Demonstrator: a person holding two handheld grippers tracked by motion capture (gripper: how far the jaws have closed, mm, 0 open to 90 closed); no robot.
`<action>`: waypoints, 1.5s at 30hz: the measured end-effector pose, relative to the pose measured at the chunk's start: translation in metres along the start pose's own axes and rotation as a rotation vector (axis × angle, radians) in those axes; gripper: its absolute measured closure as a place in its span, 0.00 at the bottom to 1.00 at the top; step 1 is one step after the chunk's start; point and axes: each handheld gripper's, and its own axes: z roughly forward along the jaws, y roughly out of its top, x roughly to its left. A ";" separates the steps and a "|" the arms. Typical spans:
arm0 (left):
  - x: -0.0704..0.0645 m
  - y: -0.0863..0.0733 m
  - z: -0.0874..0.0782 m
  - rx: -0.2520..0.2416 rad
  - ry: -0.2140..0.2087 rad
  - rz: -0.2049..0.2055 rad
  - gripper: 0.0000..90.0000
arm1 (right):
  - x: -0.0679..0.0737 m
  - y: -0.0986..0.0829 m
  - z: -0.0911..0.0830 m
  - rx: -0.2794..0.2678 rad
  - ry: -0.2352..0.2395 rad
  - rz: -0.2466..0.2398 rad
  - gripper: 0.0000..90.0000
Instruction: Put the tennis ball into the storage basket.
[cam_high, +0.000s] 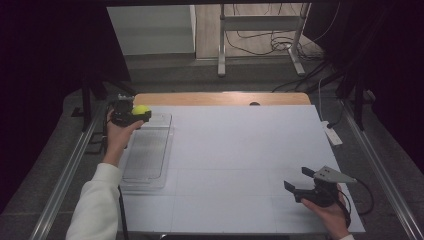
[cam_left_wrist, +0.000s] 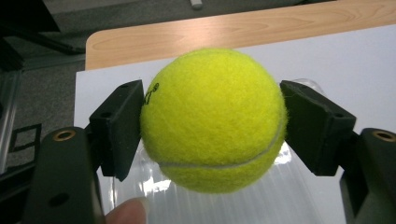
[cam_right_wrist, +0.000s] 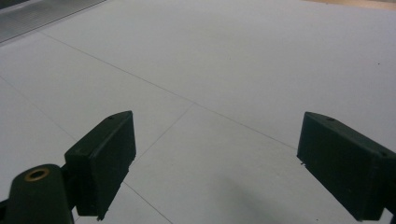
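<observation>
Ball (cam_left_wrist: 212, 119), yellow tennis type, pinched in left claw (cam_high: 134, 114) above far end of clear tray (cam_high: 146, 152) at table's (cam_high: 240, 150) left. Left gripper view adds seam, dark print, fingertip (cam_left_wrist: 128, 212) below. Tray looks empty. Right claw (cam_high: 298, 181) spread wide, low over bare white table.

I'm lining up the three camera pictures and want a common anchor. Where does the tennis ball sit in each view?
High view: tennis ball at upper left, shut in the left gripper over the far end of the clear tray.
Left gripper view: centre, clamped between both jaws.
Right gripper view: not in it.
Shared landmark: the white table sheet.
</observation>
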 end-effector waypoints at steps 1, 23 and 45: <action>0.001 -0.001 0.001 0.007 0.005 0.000 0.30 | 0.000 0.000 0.000 0.000 0.000 0.000 0.13; 0.007 -0.008 0.015 0.081 0.033 0.007 0.30 | 0.000 -0.001 -0.001 -0.001 -0.004 0.003 0.13; 0.000 -0.025 0.034 0.210 0.036 0.048 0.30 | 0.000 0.000 -0.002 -0.003 -0.002 -0.001 0.13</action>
